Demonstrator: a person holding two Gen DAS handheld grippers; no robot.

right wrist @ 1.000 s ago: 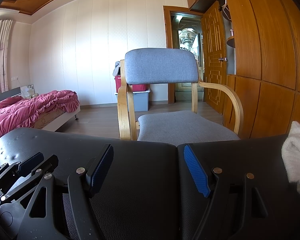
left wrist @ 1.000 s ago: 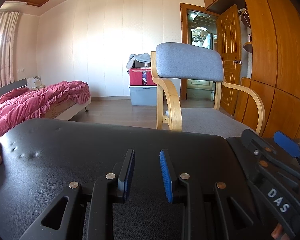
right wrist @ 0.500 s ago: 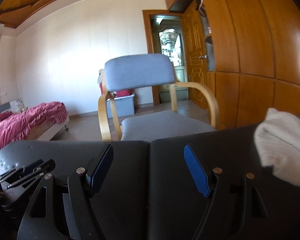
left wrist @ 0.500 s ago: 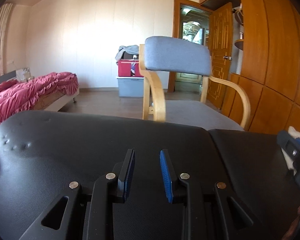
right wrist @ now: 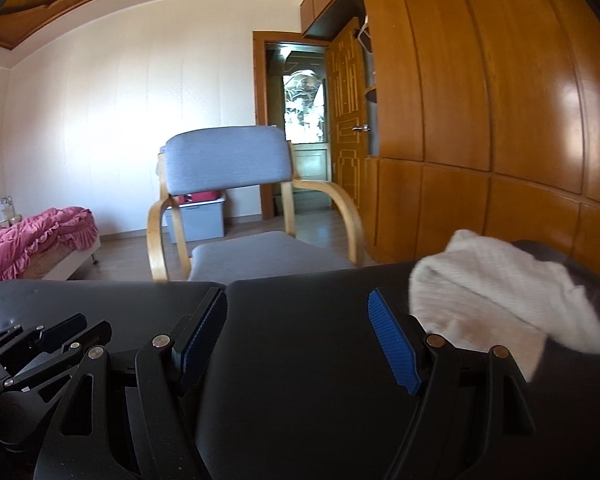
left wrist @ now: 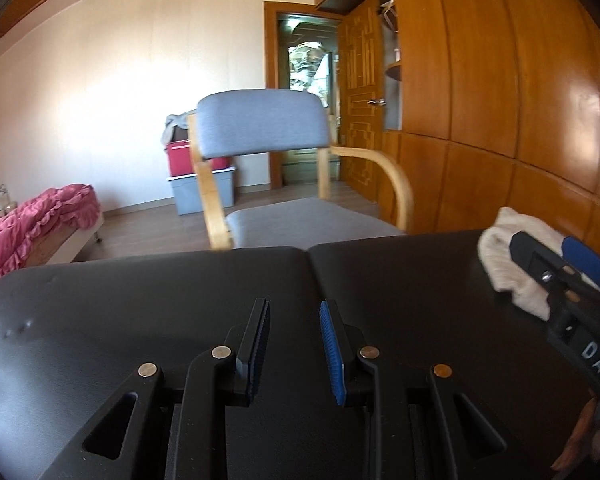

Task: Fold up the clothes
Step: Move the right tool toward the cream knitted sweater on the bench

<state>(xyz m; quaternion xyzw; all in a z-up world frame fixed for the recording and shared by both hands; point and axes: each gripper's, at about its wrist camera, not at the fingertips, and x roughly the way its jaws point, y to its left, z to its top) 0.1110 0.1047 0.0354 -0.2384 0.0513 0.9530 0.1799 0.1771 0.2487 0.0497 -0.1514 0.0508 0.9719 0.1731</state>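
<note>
Item: cream knit garment (right wrist: 500, 296), crumpled on the far right of the black padded surface (right wrist: 300, 320). Long axis cannot be told.
Right gripper (right wrist: 300, 336): jaws wide apart, empty; the garment lies just beside its right finger, ahead and to the right.
Left gripper (left wrist: 294, 344): jaws partly apart, empty; garment well off to its right, beyond the right gripper.
Nearer hand, by judgement: right.

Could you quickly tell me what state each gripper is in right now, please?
Left gripper: open, narrow gap, holding nothing.
Right gripper: open wide, holding nothing.
</note>
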